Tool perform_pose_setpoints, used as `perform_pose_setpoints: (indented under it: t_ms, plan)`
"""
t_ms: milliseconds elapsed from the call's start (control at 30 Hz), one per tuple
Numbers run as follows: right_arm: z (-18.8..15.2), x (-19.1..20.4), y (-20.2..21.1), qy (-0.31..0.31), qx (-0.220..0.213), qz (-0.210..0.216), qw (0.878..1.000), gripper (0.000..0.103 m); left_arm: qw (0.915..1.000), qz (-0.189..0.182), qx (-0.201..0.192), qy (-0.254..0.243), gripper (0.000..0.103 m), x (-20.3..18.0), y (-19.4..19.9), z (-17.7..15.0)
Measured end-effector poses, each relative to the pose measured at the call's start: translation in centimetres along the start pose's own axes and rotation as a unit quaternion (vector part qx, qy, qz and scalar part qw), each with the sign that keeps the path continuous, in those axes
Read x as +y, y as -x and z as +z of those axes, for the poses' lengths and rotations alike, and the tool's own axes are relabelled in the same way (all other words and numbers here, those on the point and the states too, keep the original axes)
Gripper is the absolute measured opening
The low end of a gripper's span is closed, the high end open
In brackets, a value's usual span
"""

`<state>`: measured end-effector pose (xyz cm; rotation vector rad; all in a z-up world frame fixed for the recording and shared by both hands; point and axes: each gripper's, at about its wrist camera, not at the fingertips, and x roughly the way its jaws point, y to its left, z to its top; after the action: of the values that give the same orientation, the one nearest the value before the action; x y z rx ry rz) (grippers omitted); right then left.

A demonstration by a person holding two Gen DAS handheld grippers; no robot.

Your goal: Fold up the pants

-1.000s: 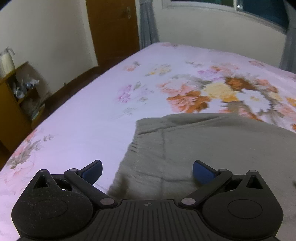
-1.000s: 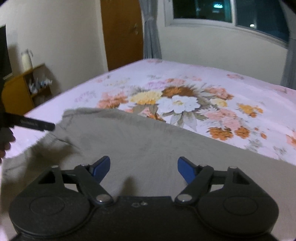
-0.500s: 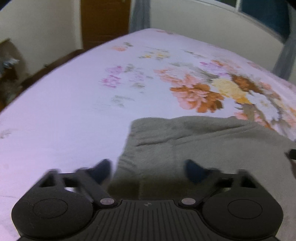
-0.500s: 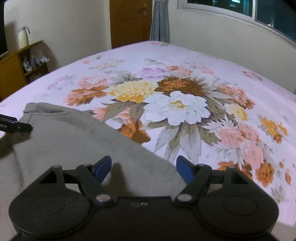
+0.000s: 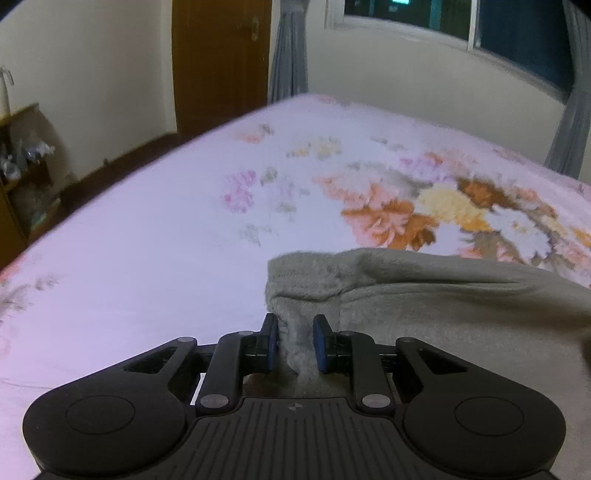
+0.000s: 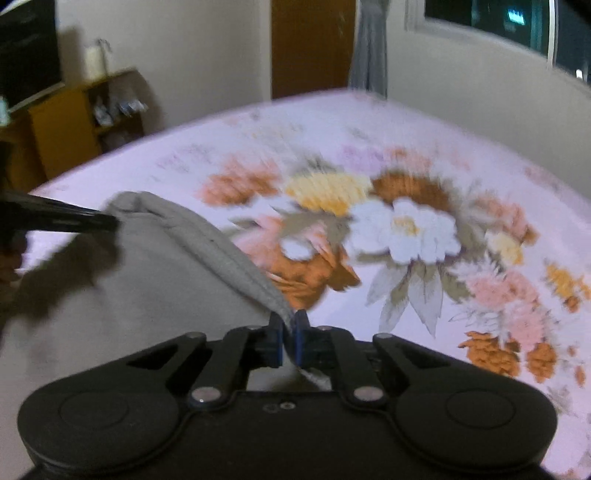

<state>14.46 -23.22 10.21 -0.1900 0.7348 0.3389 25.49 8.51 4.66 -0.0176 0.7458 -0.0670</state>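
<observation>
Grey pants (image 5: 461,306) lie on a floral bedsheet (image 5: 166,240). My left gripper (image 5: 294,341) is shut on a bunched corner of the pants at their left end. In the right wrist view the pants (image 6: 155,280) spread to the left, and my right gripper (image 6: 289,341) is shut on their thick hemmed edge. The left gripper's finger (image 6: 66,221) shows there as a dark bar touching the far corner of the pants.
The bed (image 6: 406,221) stretches ahead and to the right. A wooden door (image 5: 221,62), a curtain (image 5: 288,51) and a window (image 5: 461,22) stand behind it. A wooden shelf unit (image 6: 77,122) is at the left beyond the bed's edge.
Both grippers were open above the pants; each has now shut on the fabric edge. The left took the corner, the right the hem, and the edge is lifted and bunched.
</observation>
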Motion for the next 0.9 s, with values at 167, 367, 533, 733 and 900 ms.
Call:
perform_pose_setpoints:
  t_ms: [167,367,533,733,900]
  plan:
    - [-2.5,6.6,8.2,0.058,-0.026,0.010,0.998,0.006,0.9996,-0.022,-0.019,0.007,0.019,1.3,6.1,-1.2]
    - [-8.8,12.8,11.9,0.014,-0.008,0.032,0.999,0.006,0.9991,-0.038,0.010,0.012,0.018,3.6,12.7,-5.7]
    - [-12.5,15.3,9.8,-0.036,0.036,0.025,0.998,0.022,0.9970,-0.020,0.073,0.014,0.019,5.2,14.1,-10.0]
    - [-13.2,13.8,12.1,-0.132,0.024,0.022,0.991,0.034,0.9922,-0.042,0.102,0.059,0.031,7.5,17.6,-12.5]
    - [-14.9,10.8,12.9,-0.243,0.033,0.020,0.969,0.035,0.9770,-0.102,0.109,0.152,0.066,8.0,19.3,-13.9]
